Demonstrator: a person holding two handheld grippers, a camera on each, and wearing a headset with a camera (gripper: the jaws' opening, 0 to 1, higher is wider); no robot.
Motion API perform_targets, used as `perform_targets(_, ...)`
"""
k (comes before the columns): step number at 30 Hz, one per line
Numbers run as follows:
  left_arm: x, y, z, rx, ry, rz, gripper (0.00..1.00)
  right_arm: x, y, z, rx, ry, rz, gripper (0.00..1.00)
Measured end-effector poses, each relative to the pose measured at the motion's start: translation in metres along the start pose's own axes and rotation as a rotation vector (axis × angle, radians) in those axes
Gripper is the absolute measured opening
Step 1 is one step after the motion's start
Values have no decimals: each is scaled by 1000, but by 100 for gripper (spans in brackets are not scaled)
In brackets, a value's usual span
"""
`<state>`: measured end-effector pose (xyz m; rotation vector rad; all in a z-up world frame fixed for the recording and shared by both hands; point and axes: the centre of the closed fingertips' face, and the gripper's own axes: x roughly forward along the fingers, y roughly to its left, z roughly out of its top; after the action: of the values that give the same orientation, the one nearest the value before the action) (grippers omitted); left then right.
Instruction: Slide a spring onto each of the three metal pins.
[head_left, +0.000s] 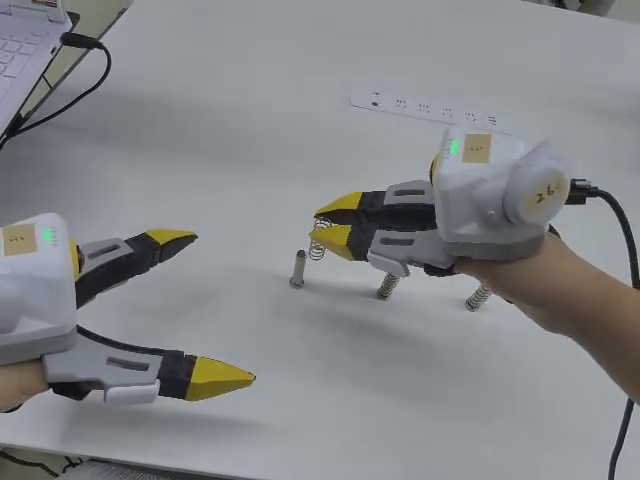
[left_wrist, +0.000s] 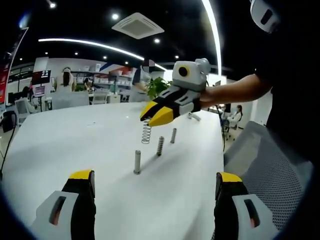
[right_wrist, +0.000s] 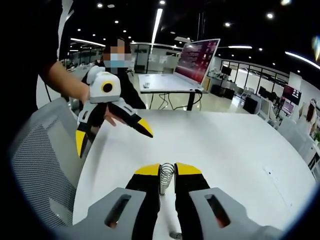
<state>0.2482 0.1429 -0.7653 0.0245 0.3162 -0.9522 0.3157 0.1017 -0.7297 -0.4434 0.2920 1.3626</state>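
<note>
A bare metal pin (head_left: 298, 270) stands upright on the white table (head_left: 230, 140). To its right stand two pins wearing springs (head_left: 388, 287) (head_left: 479, 297). My right gripper (head_left: 335, 224) hovers just above and right of the bare pin, shut on a small spring (head_left: 318, 243) that hangs from its yellow tips. In the right gripper view the spring (right_wrist: 166, 175) sits upright between the closed jaws of my right gripper (right_wrist: 167, 169). My left gripper (head_left: 200, 308) is at the lower left, open and holding nothing. In the left gripper view the bare pin (left_wrist: 137, 162) is ahead, with the hanging spring (left_wrist: 146, 132) beyond it.
A white power strip (head_left: 425, 108) lies at the back of the table. A laptop (head_left: 25, 40) with a black cable (head_left: 85, 85) sits at the far left corner. A grey mesh chair (left_wrist: 270, 165) stands beside the table edge.
</note>
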Motion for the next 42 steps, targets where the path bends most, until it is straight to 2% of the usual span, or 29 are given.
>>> perform_targets(15, 0, 2, 1, -3, 4, 8, 98, 4, -9, 25, -22, -23, 3, 7)
perform_targets(21, 0, 2, 2, -1, 3, 13, 97, 5, -5, 5, 7, 13, 8, 7)
perform_targets(42, 0, 5, -1, -7, 9, 16, 96, 13, -4, -5, 34, 26, 16, 7)
